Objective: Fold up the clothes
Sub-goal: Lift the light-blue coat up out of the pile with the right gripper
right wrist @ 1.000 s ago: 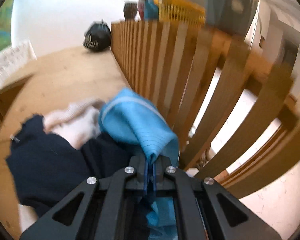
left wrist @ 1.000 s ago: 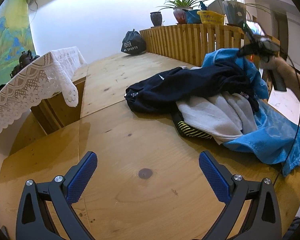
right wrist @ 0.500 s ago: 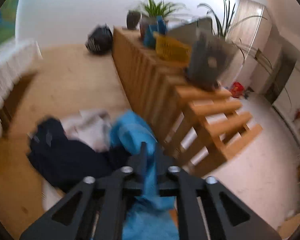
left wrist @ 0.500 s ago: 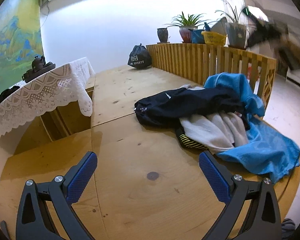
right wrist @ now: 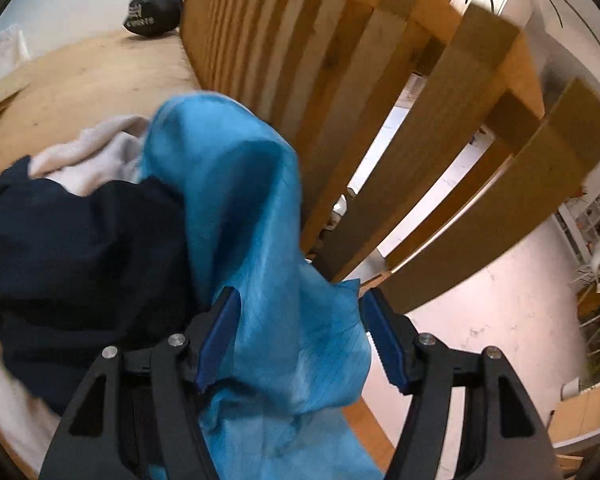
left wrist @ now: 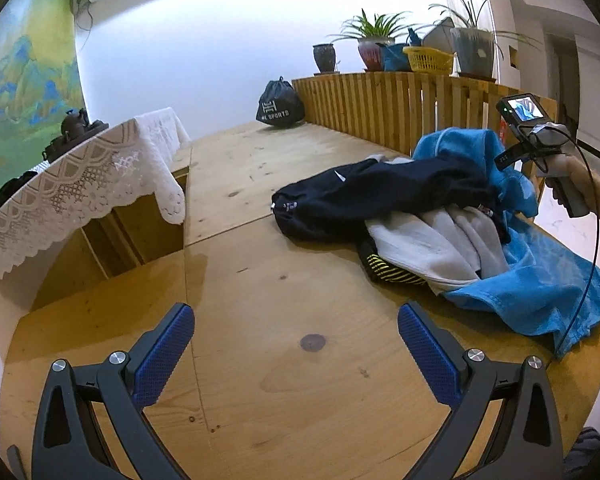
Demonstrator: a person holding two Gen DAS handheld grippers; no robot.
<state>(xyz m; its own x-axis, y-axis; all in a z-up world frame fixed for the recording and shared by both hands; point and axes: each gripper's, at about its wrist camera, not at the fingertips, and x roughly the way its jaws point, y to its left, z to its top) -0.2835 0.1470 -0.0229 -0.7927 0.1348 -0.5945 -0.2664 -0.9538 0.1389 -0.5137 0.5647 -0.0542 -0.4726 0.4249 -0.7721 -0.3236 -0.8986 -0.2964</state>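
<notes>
The clothes point(left wrist: 432, 216) are heaped unfolded on the wooden table point(left wrist: 260, 360), ahead and to the right of the left tongs point(left wrist: 296, 344), whose blue pads are spread wide over bare wood with nothing between them. In the heap a blue garment point(right wrist: 236, 208) is draped over and under a dark navy one point(right wrist: 72, 240), with a pale grey piece point(left wrist: 428, 240) and a yellow-striped edge point(left wrist: 392, 272) beneath.

The blue cloth is judged to be thin, light and limp (it sags in deep folds and would slide off a loose grip), so it would best be taken at a hem or corner, not by a bunched middle. The navy piece looks heavier and would probably drag if the blue one were pulled from under it.

The right tongs point(right wrist: 300, 332) are parted, with blue cloth lying between the pads; whether either pad presses it cannot be told. The slatted wooden rail point(right wrist: 380, 120) stands just beyond them.

Against the earlier frames, the right tongs, then pressed together on a pinch of blue cloth and raised high, are now opened and lower, close over the heap. The left tongs have been kept spread throughout, and the heap's outline is hardly altered.
</notes>
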